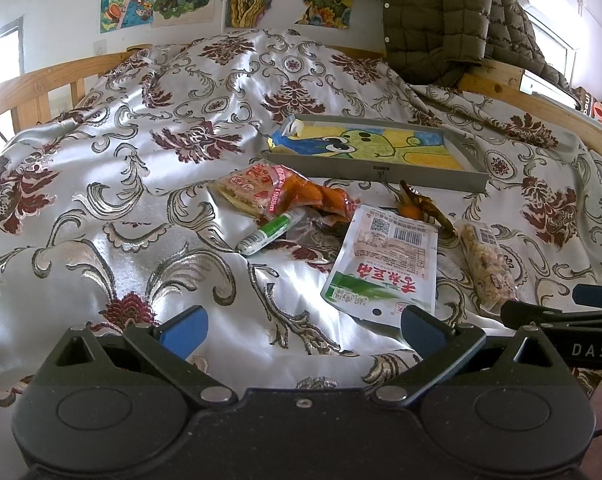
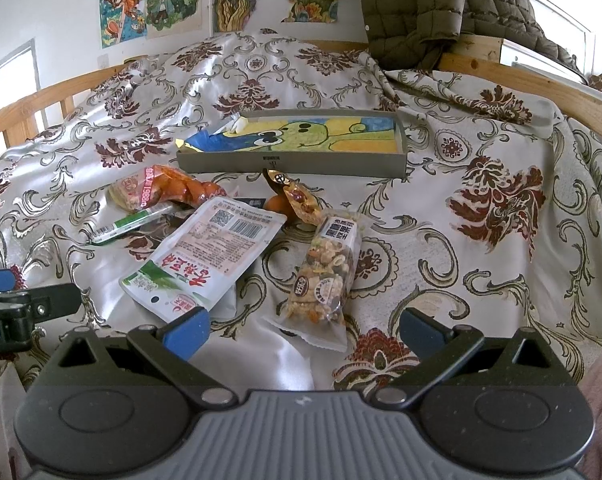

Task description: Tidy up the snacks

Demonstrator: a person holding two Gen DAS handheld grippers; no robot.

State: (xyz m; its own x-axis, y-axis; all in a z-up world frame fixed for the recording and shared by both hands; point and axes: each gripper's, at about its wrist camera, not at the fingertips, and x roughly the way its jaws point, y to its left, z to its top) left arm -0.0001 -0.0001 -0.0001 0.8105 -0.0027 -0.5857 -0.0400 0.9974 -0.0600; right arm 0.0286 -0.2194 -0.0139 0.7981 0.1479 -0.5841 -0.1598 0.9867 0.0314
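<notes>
While both grippers hang over the bed, neither holds anything: left gripper [image 1: 303,334] jaws spread wide, right gripper [image 2: 305,334] jaws spread wide too. "DAS" reads on the right gripper's body at the edge of the left view; "ot.AI" on the left gripper's body in the right view.

Snacks sit in a loose cluster on the floral satin bedspread [image 2: 481,152], in front of the grey tray [image 2: 293,162], which has a green cartoon drawing as its liner.

- White-green pouch [image 2: 205,256]: red Chinese characters, barcode and QR code up, lying just ahead of the right gripper's left fingertip [image 2: 187,334].
- Clear mixed-nut pack [image 2: 325,276]: black label with Chinese text, between the right jaws' line and the pouch, touching neither.
- Orange-red packet [image 1: 261,194]: "1988" legible, nearest the tray's left end.
- Green-white tube stick [image 1: 269,232], leaning against that packet.
- Small gold-orange wrapped sweets [image 2: 295,200], just in front of the tray, behind the nut pack.

Tray holds no snacks yet.
</notes>
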